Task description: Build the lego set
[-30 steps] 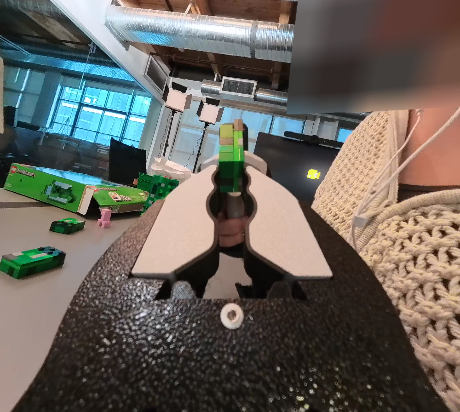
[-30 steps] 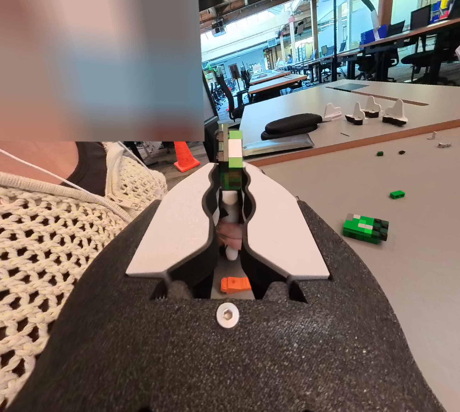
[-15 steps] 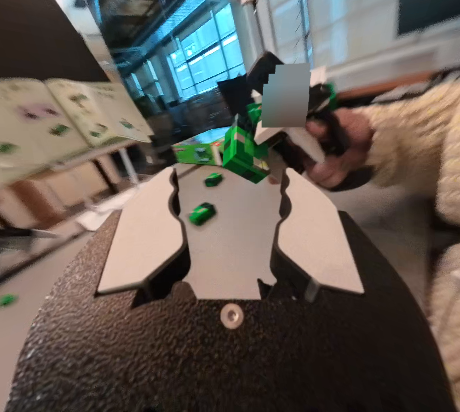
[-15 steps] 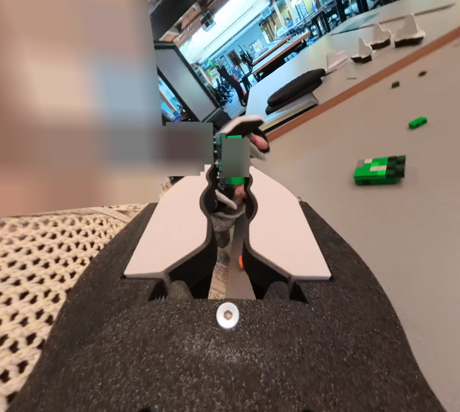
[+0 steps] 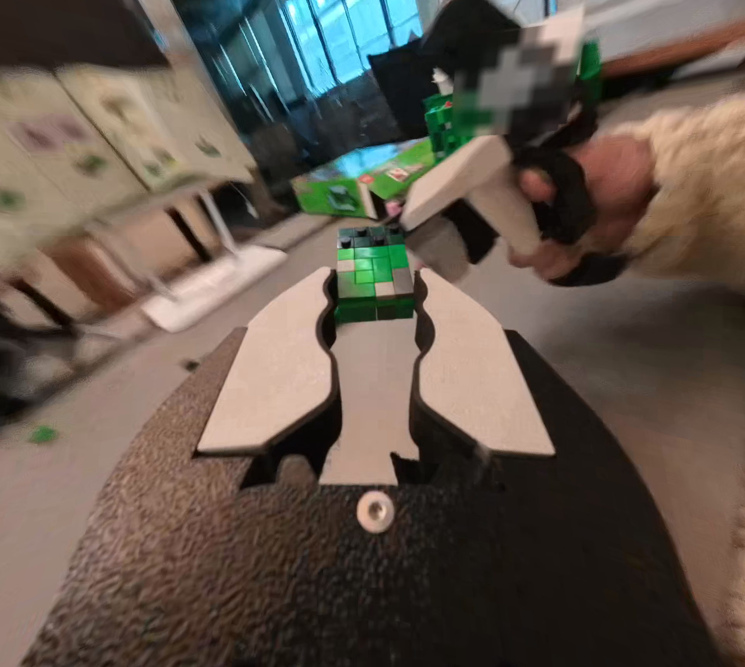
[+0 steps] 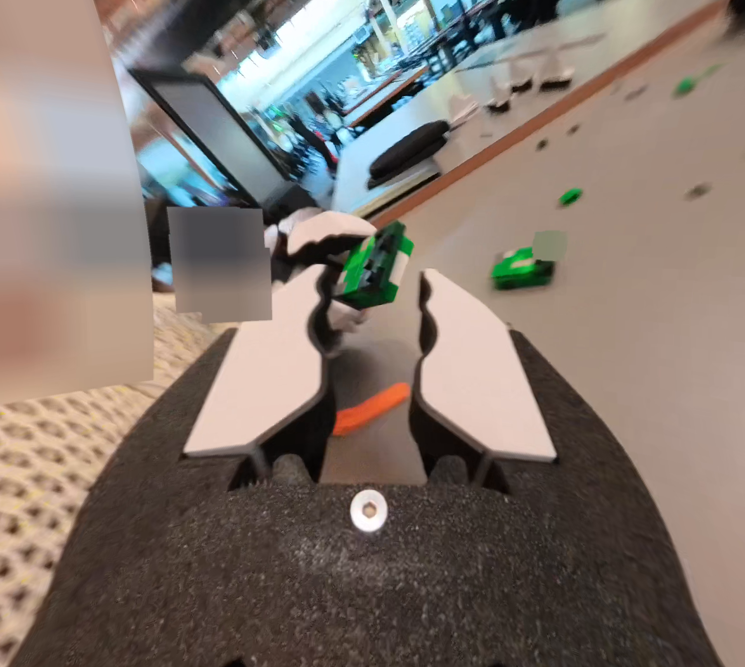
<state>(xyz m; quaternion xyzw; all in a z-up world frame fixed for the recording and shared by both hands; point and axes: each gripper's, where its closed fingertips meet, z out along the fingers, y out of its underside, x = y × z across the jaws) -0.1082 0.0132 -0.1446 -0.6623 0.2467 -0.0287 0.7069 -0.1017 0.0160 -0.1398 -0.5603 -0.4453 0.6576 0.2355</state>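
A green, grey and black lego block [image 5: 375, 281] sits between the fingertips of my left gripper [image 5: 375, 277], which is shut on it just above the grey table [image 5: 604, 365]. My right gripper [image 6: 373, 277] is open and empty. In the right wrist view the same block [image 6: 373, 269] is tilted in front of its jaws, held by the left gripper's white fingers [image 6: 322, 234]. In the left wrist view the right gripper [image 5: 419, 240] hangs in a hand just beyond the block's far right corner. Both views are motion-blurred.
A second green block [image 6: 520, 273] lies on the table to the right, with small green pieces [image 6: 570, 196] beyond. A green lego box [image 5: 342, 188], a green built figure [image 5: 443, 124] and an open instruction booklet [image 5: 100, 132] stand at the back. An orange piece [image 6: 371, 406] lies under the right gripper.
A second ago both grippers held the block. The left one let go and opened, then closed on it again lower down; the right one has now opened and released it.
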